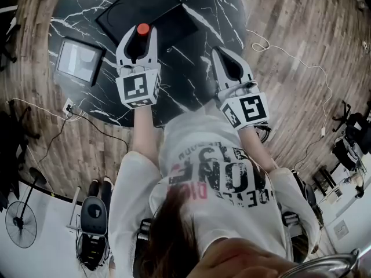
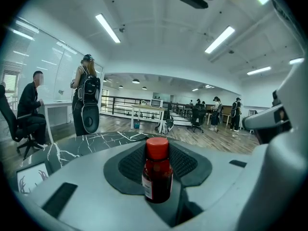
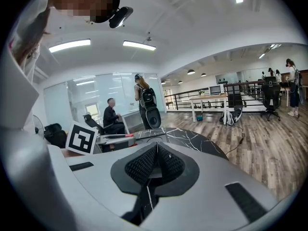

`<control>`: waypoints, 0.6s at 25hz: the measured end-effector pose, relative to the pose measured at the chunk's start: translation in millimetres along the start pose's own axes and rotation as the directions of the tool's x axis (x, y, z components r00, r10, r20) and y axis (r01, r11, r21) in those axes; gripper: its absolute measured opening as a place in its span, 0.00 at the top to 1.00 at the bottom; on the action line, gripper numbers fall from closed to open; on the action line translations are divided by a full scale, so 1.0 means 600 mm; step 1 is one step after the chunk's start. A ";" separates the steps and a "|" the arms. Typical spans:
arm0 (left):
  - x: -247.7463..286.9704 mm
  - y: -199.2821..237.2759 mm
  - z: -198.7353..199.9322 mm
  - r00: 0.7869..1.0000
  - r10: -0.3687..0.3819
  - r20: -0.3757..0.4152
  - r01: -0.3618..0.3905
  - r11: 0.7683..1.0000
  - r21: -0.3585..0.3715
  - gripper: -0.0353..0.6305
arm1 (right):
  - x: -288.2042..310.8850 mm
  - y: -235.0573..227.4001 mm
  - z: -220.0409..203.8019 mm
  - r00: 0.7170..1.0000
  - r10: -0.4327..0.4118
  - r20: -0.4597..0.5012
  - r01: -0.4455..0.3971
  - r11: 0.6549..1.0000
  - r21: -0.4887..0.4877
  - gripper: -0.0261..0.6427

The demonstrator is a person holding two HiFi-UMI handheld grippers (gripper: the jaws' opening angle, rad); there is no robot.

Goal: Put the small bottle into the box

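A small dark-red bottle with a red cap (image 2: 157,170) stands upright between the jaws of my left gripper (image 1: 138,39), whose pads are shut on its body. In the head view the red cap (image 1: 142,29) shows at the jaw tips, just at the near edge of a flat black box (image 1: 130,10) on the round black marble table (image 1: 75,22). My right gripper (image 1: 220,55) hovers over the table to the right of the box. Its ribbed pads (image 3: 144,165) meet with nothing between them.
A white-framed panel (image 1: 78,59) lies on the table's left side. Cables (image 1: 278,51) and a power strip (image 1: 68,106) lie on the wooden floor around the table. A fan (image 1: 23,225) stands at lower left. Several people are in the office beyond.
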State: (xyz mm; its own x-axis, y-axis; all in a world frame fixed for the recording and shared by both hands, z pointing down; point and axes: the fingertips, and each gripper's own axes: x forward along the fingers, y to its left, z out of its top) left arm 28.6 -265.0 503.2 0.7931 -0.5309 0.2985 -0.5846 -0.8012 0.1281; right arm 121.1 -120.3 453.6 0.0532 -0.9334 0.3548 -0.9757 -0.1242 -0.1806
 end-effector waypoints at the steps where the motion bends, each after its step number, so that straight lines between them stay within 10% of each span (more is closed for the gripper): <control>1: 0.002 0.000 -0.004 1.000 -0.001 -0.006 0.001 1.000 0.000 0.73 | 0.001 -0.001 -0.001 1.000 -0.001 -0.001 0.001 1.000 -0.001 0.96; 15: 0.029 -0.008 -0.045 0.997 -0.039 -0.063 0.040 0.999 0.016 0.73 | 0.000 -0.003 -0.006 1.000 -0.008 -0.016 0.008 1.000 -0.001 0.96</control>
State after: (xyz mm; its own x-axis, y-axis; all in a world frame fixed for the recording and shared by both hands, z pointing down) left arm 40.5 -262.6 533.3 0.8030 -0.4805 0.3525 -0.5493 -0.8262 0.1251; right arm 122.4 -119.0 457.0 0.0578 -0.9267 0.3713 -0.9753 -0.1318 -0.1771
